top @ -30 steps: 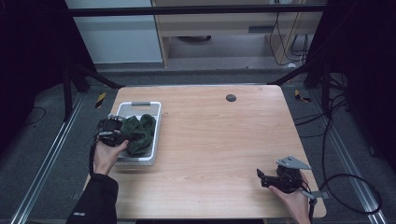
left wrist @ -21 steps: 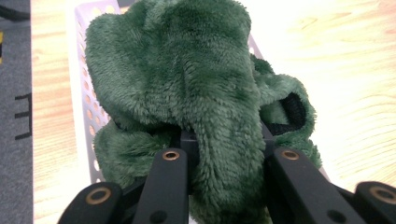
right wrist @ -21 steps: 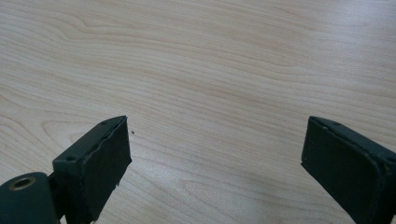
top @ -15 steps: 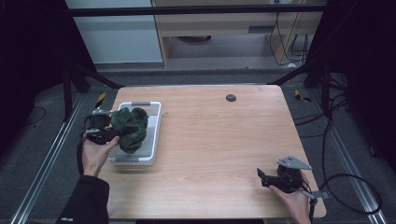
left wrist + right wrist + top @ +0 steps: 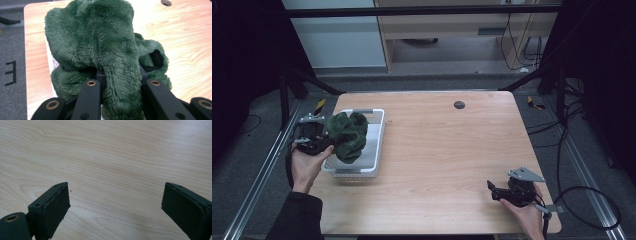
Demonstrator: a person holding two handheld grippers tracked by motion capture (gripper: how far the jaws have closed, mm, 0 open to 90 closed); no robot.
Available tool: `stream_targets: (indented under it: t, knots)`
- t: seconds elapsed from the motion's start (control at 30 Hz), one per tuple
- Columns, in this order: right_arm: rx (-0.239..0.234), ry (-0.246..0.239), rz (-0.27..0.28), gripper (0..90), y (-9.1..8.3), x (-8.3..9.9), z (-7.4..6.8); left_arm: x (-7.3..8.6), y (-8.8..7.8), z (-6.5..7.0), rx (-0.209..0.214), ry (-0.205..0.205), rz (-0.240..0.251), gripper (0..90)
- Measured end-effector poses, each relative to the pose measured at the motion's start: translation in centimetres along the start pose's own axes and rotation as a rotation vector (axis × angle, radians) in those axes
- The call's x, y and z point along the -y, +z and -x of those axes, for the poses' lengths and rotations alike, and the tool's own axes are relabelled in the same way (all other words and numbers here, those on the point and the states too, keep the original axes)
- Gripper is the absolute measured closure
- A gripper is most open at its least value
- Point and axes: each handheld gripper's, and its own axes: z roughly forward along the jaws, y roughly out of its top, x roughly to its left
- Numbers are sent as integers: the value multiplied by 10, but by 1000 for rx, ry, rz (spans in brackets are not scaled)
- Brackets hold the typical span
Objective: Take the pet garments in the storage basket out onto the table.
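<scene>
Wood bench (image 5: 452,150), grey tray (image 5: 373,145) at left edge. Left gripper (image 5: 314,140) fingers (image 5: 90,97) clamp fuzzy green cloth (image 5: 347,135), lifted over tray. Right gripper (image 5: 504,192) low at near right corner, fingers (image 5: 53,207) wide apart, holding nothing.

Dark green fleece (image 5: 100,47), white tray (image 5: 374,145), pale wood-grain table (image 5: 452,150), black jaws, grey plate (image 5: 525,174), dark sleeve (image 5: 294,217).
</scene>
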Motion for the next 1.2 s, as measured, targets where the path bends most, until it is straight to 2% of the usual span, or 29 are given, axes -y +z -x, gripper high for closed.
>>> stream_targets:
  t: [0.2,0.53,0.9,0.97,1.03,1.07,1.2]
  knots:
    - [6,5,2,77,-1,0,1,-10,-10,11,9,25,24,741]
    - [14,4,14,72,-2,-1,2,-20,-19,32,40,72,29,740]
    - [17,3,19,70,-2,-1,2,-31,-23,56,68,140,16,740]
    - [19,1,19,70,-3,-1,2,-33,-24,63,76,164,9,740]
    - [18,7,18,70,-3,-1,2,-34,-24,65,79,167,10,740]
    - [18,10,18,70,-3,-1,2,-35,-23,71,86,183,8,740]
    - [18,9,20,70,-3,-1,2,-36,-22,81,107,209,0,739]
